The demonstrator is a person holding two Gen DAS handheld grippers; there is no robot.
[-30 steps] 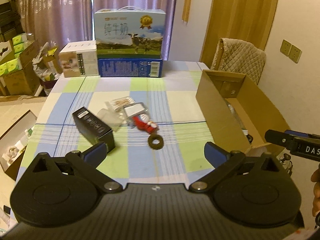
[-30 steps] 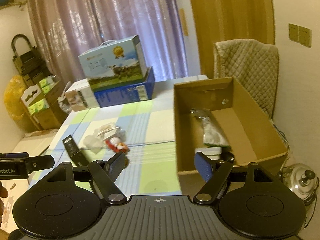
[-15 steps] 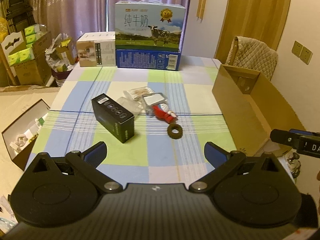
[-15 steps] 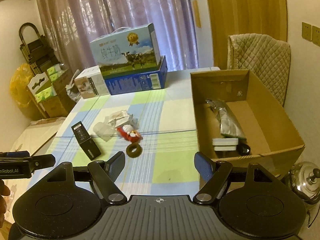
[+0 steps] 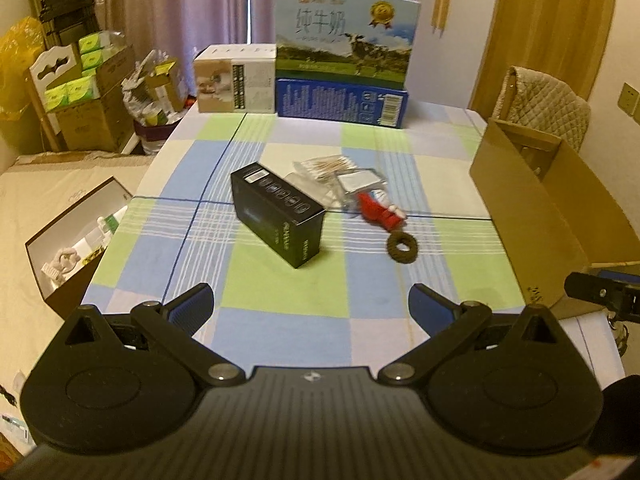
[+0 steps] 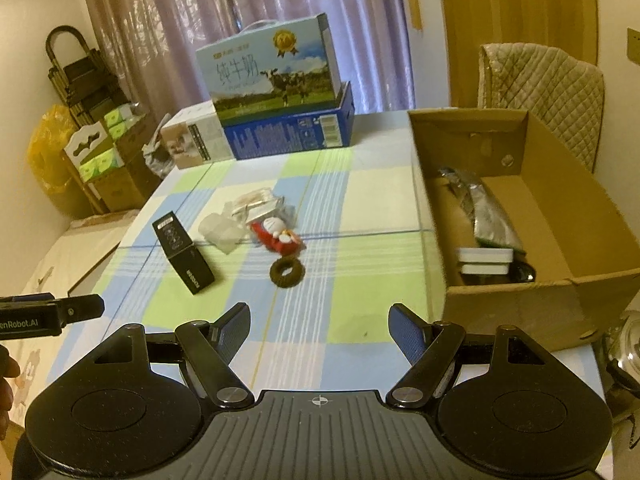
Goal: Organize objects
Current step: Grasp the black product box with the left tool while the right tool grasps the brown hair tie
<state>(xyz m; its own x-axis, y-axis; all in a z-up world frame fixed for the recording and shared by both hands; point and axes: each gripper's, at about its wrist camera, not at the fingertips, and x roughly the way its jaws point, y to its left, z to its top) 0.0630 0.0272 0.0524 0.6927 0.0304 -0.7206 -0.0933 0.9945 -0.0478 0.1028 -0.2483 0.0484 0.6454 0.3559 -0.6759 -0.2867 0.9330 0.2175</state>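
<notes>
**Both grippers spread and empty above the near table edge**

On the checked tablecloth (image 5: 280, 304), mid-table, lies a loose cluster of small things. Black box (image 5: 278, 214) lies flat, long side angled toward the near right; nothing touches it on the near side. Just behind and to its right: a clear packet of cotton swabs (image 5: 326, 166), a small silver-topped packet (image 5: 358, 180) overlapping it, and a crumpled clear wrapper (image 6: 220, 232) beside the box. Red and white toy figure (image 5: 378, 212) lies on its side, touching the packet pile at its far end. Brown ring (image 5: 401, 245) sits just in front of the toy, apart from the box.

Cardboard carton (image 6: 520, 308) stands open at the right table edge. Inside, seen from the right wrist view: a silver foil pouch (image 6: 486, 208) leaning along the floor, a flat white case (image 6: 485, 261) near the front wall, and a dark object behind it, too dim to identify.

Far edge: milk carton case (image 5: 346, 38) stacked on a blue box (image 5: 340, 100), a white box (image 5: 236, 80) beside them.

Left gripper (image 5: 311, 307): fingers wide apart, nothing between them, above the near table edge. Right gripper (image 6: 320, 326): fingers likewise spread, holding nothing, close to the carton's front corner.
</notes>
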